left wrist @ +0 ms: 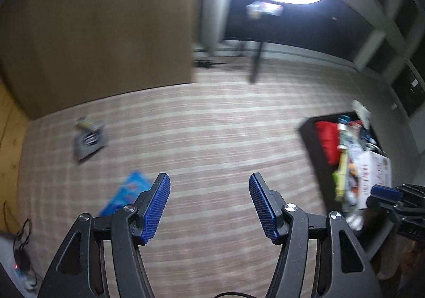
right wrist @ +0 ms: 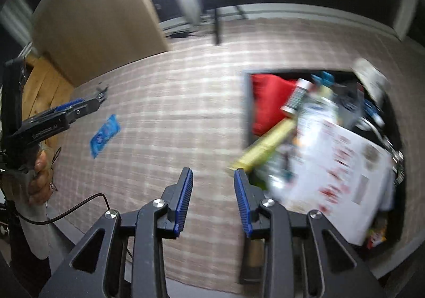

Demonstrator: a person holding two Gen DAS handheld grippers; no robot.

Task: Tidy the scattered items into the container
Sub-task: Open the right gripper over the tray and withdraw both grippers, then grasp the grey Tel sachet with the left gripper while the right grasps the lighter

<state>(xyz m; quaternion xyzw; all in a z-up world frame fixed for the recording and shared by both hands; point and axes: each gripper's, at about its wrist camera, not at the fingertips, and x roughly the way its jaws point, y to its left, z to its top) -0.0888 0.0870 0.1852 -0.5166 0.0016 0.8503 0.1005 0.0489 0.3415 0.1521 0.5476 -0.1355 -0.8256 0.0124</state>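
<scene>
Left wrist view: left gripper [left wrist: 209, 186] fingers spread, empty, above striped rug [left wrist: 212, 117]. Blue packet [left wrist: 127, 193] beside left finger; grey item [left wrist: 89, 140] beyond. Right gripper [right wrist: 213, 184] spread, empty, beside full bin [right wrist: 248, 112]. Step: reaching; next, descend over packet, pinch.

A bed with a pale striped, checked cover [left wrist: 212, 122] is carrying everything here. A blue flat packet [right wrist: 105, 135] is lying on it toward the left, and a blurred grey card-backed item [left wrist: 89, 140] is resting farther back, well apart from it. A dark, open container [right wrist: 248, 101] is sitting on the right side, piled with packets and papers.
</scene>
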